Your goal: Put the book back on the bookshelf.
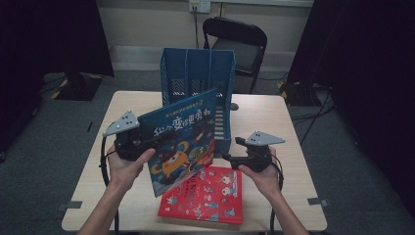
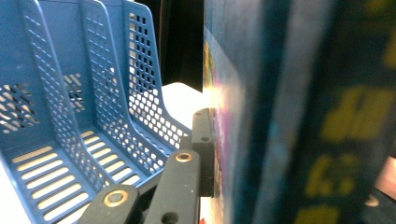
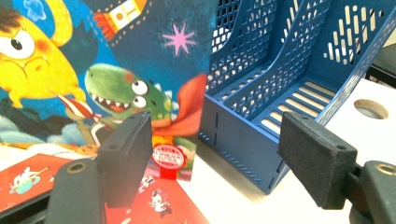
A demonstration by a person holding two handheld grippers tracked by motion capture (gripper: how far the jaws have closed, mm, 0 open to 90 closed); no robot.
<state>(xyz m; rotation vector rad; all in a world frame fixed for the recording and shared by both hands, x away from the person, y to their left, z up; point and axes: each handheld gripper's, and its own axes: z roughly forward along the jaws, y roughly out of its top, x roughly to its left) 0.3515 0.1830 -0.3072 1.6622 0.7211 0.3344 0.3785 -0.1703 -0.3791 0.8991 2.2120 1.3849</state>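
Red book (image 1: pixel 205 196) lies low centre; left gripper (image 1: pixel 147 142) clamps blue book (image 1: pixel 183 139) mid-lift, next into file rack (image 1: pixel 195 73) at upper centre; right gripper (image 1: pixel 230 156) gapes empty

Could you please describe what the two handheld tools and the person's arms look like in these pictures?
Both are black, pistol-shaped devices. The left tool and the right tool each carry a grey three-cornered plate dotted with small marks on top, and a black cable trails from each towards the person. Up close, the right tool's pads are blocky, matt black foam-like pieces on arms with brass-coloured pivot screws. The forearms are bare, with no sleeves showing.
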